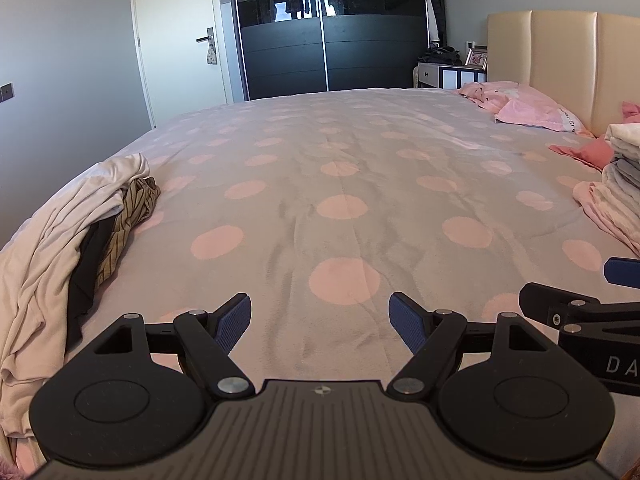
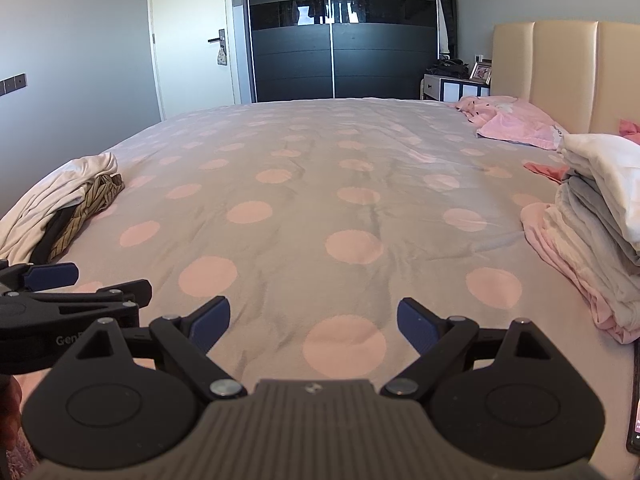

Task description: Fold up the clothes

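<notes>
A heap of unfolded clothes (image 1: 72, 232) lies at the bed's left edge: a cream garment over a striped olive one and a black one; it also shows in the right wrist view (image 2: 68, 204). A stack of folded clothes (image 2: 600, 216), white and grey over pale pink, stands at the right; its edge shows in the left wrist view (image 1: 622, 184). My left gripper (image 1: 320, 322) is open and empty, low over the bedspread. My right gripper (image 2: 314, 326) is open and empty beside it. Each gripper shows at the side of the other's view.
The bed (image 1: 340, 168) has a grey spread with pink dots. Pink pillows (image 1: 524, 106) and a pink cloth (image 1: 580, 152) lie by the beige headboard (image 1: 560, 60). A dark wardrobe (image 1: 328, 28), a white door (image 1: 176, 40) and a nightstand (image 1: 448, 74) stand beyond the bed.
</notes>
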`<state>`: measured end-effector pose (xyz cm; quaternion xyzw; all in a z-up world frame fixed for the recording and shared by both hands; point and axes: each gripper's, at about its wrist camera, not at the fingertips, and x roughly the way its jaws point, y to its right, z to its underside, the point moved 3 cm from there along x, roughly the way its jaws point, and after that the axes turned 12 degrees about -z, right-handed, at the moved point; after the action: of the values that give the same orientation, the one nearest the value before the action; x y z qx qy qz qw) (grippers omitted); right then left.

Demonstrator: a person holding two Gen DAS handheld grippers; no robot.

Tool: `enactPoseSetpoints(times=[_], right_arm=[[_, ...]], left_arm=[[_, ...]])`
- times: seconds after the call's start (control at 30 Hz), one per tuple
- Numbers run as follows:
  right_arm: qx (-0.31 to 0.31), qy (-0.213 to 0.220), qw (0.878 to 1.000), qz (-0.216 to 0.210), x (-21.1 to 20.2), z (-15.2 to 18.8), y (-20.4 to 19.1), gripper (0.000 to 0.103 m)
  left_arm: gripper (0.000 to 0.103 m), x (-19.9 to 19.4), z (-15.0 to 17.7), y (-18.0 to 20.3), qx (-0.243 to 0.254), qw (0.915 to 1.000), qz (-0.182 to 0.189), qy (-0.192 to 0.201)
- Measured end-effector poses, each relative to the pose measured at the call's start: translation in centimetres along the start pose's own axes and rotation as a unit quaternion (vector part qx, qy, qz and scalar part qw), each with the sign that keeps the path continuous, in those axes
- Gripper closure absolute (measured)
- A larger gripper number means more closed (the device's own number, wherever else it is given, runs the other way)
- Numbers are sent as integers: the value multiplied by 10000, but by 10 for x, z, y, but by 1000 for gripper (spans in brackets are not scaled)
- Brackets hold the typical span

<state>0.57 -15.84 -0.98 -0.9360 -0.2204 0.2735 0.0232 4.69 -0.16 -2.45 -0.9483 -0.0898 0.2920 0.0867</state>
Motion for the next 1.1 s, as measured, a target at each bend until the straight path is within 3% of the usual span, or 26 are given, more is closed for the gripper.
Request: enactPoseSetpoints(times=[1.1], right_arm=[[-50,7,9999,-102,-3,-1,-2,11]], left_arm=[[28,-4,2,2,29,10000,21,-19]])
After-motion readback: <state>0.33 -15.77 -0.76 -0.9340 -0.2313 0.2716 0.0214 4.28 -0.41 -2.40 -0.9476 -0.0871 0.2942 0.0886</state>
